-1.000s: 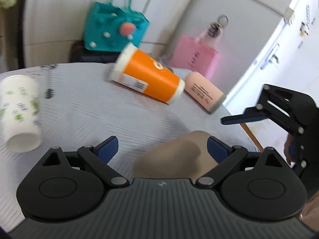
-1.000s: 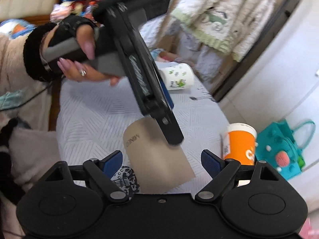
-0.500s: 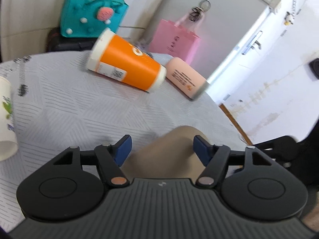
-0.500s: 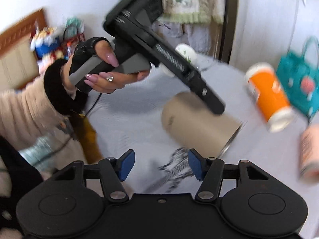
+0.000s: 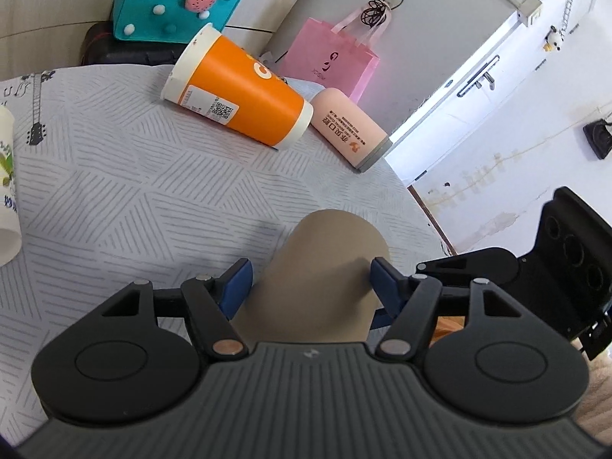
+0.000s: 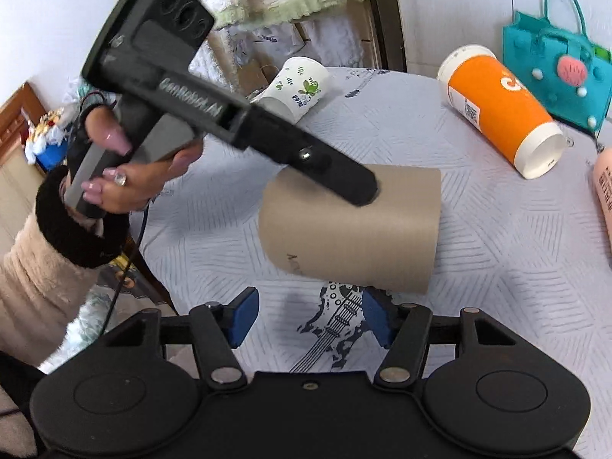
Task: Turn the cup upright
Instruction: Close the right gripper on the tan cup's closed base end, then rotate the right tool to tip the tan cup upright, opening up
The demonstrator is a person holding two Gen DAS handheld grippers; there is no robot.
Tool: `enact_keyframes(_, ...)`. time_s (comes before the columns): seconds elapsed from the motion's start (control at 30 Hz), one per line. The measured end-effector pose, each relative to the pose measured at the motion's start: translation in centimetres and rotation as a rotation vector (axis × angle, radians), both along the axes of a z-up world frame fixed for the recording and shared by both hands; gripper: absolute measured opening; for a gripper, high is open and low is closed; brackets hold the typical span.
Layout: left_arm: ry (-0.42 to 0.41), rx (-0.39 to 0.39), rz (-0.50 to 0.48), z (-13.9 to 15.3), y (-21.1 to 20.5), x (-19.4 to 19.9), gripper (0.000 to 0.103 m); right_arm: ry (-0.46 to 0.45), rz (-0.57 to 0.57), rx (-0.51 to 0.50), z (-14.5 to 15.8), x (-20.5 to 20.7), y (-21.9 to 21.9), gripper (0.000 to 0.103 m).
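A plain brown paper cup (image 5: 325, 279) (image 6: 355, 225) is held on its side, lifted a little above the patterned tablecloth. My left gripper (image 5: 311, 283) is shut on it, one blue pad on each side; in the right wrist view its finger (image 6: 336, 176) lies across the cup's top. My right gripper (image 6: 306, 315) is open and empty, just in front of and below the cup, not touching it.
An orange cup (image 5: 241, 95) (image 6: 501, 107) lies on its side at the far part of the table (image 5: 134, 191), a pink cup (image 5: 352, 130) beside it. A white leaf-print cup (image 6: 294, 90) lies on its side at the other edge. Teal bag (image 5: 172, 0) and pink bag (image 5: 329, 61) stand behind.
My left gripper closed onto the brown cup and lifted it off the cloth, turning it. My right gripper narrowed somewhat and swung round to face the cup from the side.
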State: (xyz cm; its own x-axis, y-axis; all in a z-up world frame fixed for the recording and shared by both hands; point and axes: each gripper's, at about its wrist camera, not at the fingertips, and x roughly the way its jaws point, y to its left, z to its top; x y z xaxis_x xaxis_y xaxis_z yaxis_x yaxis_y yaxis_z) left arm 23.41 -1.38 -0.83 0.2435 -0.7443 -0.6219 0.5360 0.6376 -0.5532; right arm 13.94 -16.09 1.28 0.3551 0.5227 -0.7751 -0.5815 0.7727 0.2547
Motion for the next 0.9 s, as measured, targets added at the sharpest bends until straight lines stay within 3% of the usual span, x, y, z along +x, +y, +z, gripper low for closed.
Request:
enact_keyframes(0.13, 0.016, 0.002, 0.007, -0.1, 0.4, -0.3, 0.066, -0.005, -0.027, -0.001, -0.1, 1.0, -0.3, 0.066)
enact_keyframes(0.23, 0.038, -0.011, 0.016, -0.4, 0.7, -0.3, 0.067, -0.024, -0.064, 0.03, 0.1, 1.7, -1.2, 0.073)
enact_keyframes(0.47, 0.077, -0.048, 0.047, -1.0, 1.1, 0.2, 0.066, 0.025, -0.081, 0.074, 0.0, 3.2, -1.5, 0.08)
enact_keyframes(0.63, 0.133, -0.087, 0.032, -1.2, 0.7, 0.3, 0.065, 0.06, -0.083, 0.125, 0.2, 4.4, -2.8, 0.092)
enact_keyframes(0.77, 0.082, -0.089, 0.021, -0.7, -0.1, -0.1, 0.065, 0.11, -0.076, 0.154, -0.2, 5.3, -3.6, 0.096)
enact_keyframes(0.9, 0.093, -0.096, 0.001, -0.5, -0.9, 0.1, 0.065, 0.099, -0.096, 0.122, -0.4, 5.9, -3.9, 0.097)
